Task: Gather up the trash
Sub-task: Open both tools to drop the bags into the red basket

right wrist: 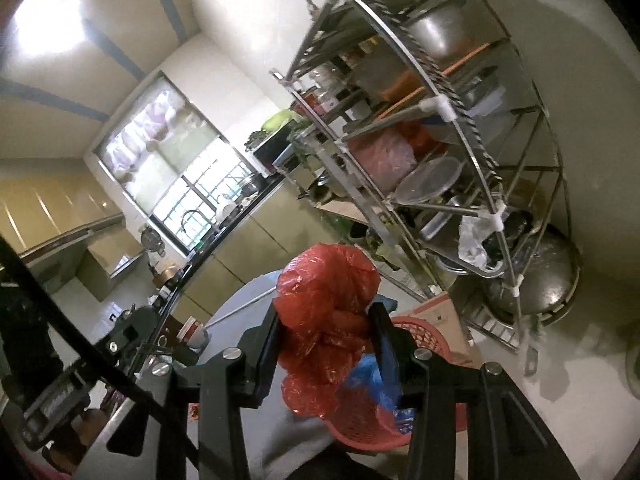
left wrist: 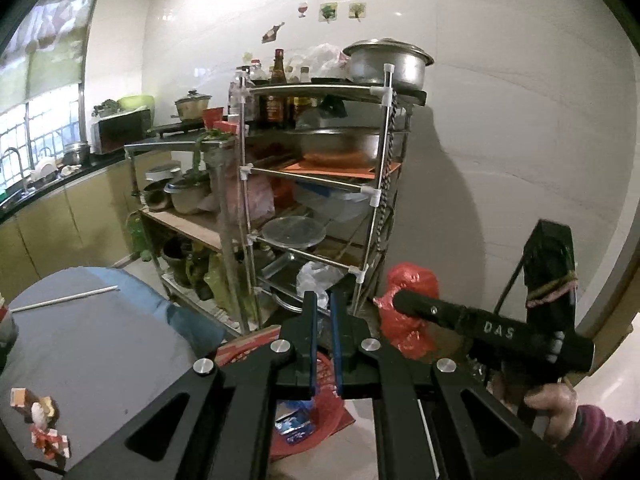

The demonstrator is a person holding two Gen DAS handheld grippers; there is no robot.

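Right gripper [right wrist: 326,344] clamped on crumpled red bag [right wrist: 324,320], jaws part open with the plastic squeezed between both pads. Bag held in the air, just above and to the near side of the red basket [right wrist: 420,336] on the floor, in front of the metal rack [right wrist: 440,120]; table [left wrist: 100,340] edge below left. Left gripper [left wrist: 324,340] closed right down, nothing between the blue pads, pointing at the rack foot and basket.

Judging step in hand: carry bag over basket, then drop. Best to centre the bundle over the basket opening before opening jaws, since the loose lower lobe hangs off-centre and could catch the rim. Keep left gripper out of the drop path.

Bag long axis roughly vertical in the right wrist view: bulged top above the pads, loose tail hanging below. No clear mouth or knot visible.
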